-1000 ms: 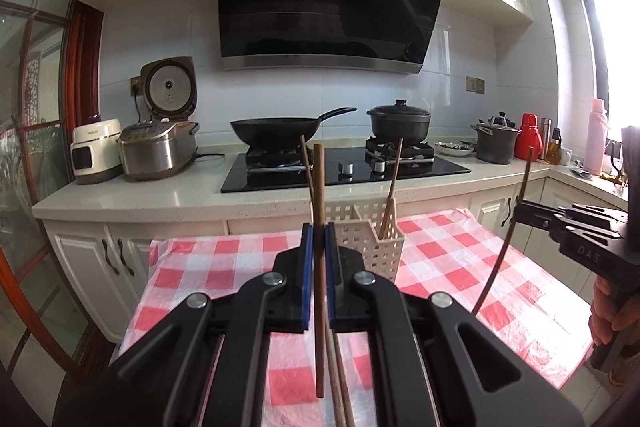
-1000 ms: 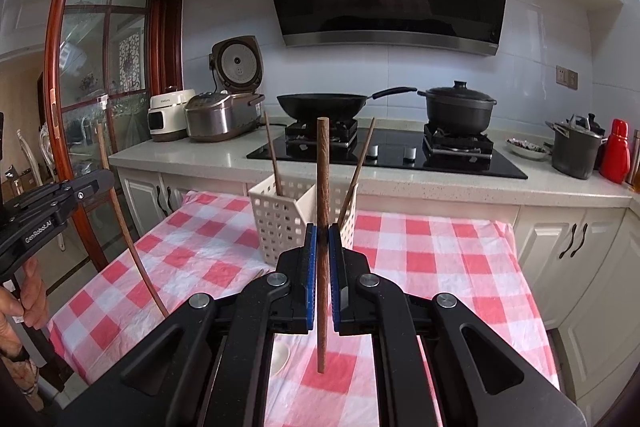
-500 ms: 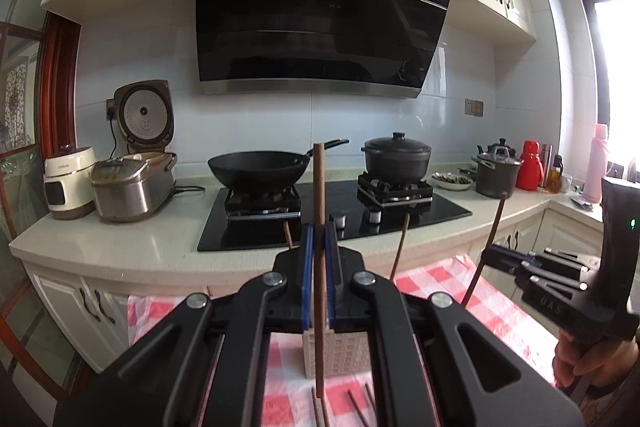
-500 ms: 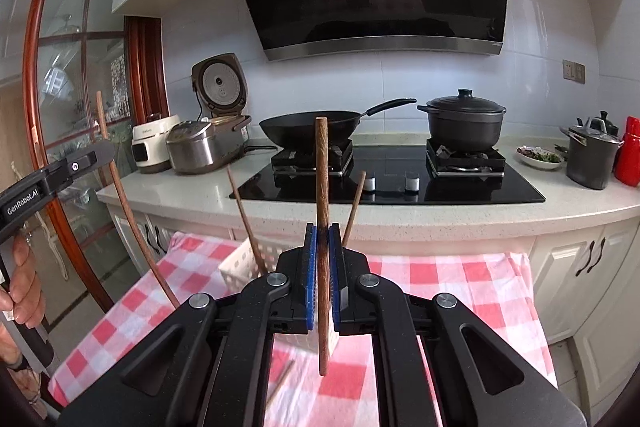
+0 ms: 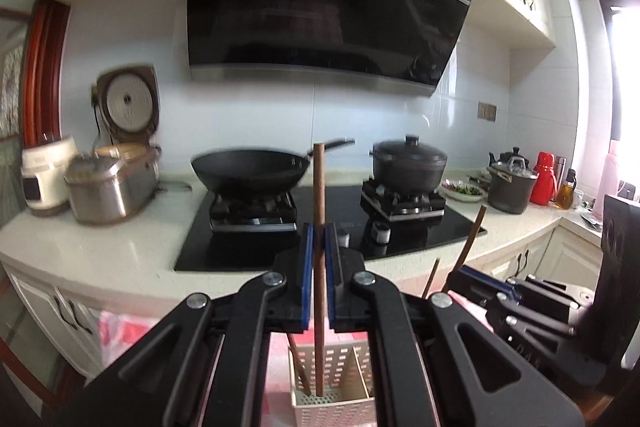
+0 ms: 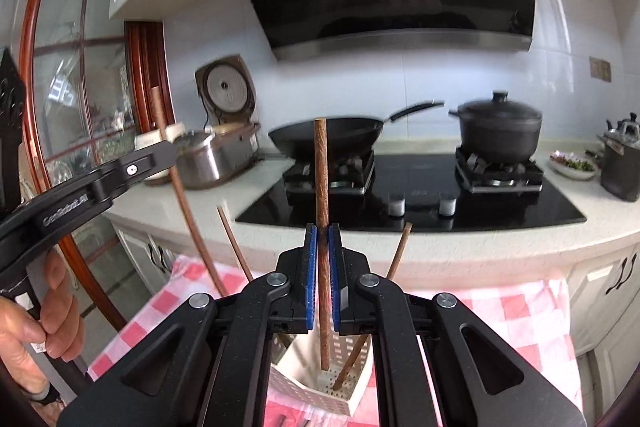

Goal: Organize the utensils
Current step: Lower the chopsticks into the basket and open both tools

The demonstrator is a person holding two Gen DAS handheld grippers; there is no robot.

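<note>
Left claw (image 5: 319, 279): clenched on a brown wooden chopstick (image 5: 319, 187). The stick stands upright between the blue pads, top end well above the claw, lower end hanging over a white perforated utensil basket (image 5: 332, 405). Tip sits at or just above the basket's left compartment; contact with the basket floor cannot be told. One other chopstick (image 5: 298, 367) already leans inside that same compartment.

Right claw (image 6: 323, 279): clenched on a second chopstick (image 6: 321, 163), also upright, slightly tilted. Its lower end reaches down into the mouth of the same basket (image 6: 316, 387), seen here from a corner. Two more sticks lean in the basket, one to the left (image 6: 234, 247), one to the right (image 6: 396, 255) of the held one.

Cross views: the right claw with its stick shows at the right edge of the left view, just beside the left claw. The left claw, held in a person's hand (image 6: 36, 327), shows at the left of the right view with its stick angled downward.

Basket stands on a red-and-white checked cloth (image 6: 500, 307), in front of a counter with a black stove (image 6: 420, 187), a wok (image 6: 324, 139) and a lidded pot (image 6: 498, 131).
</note>
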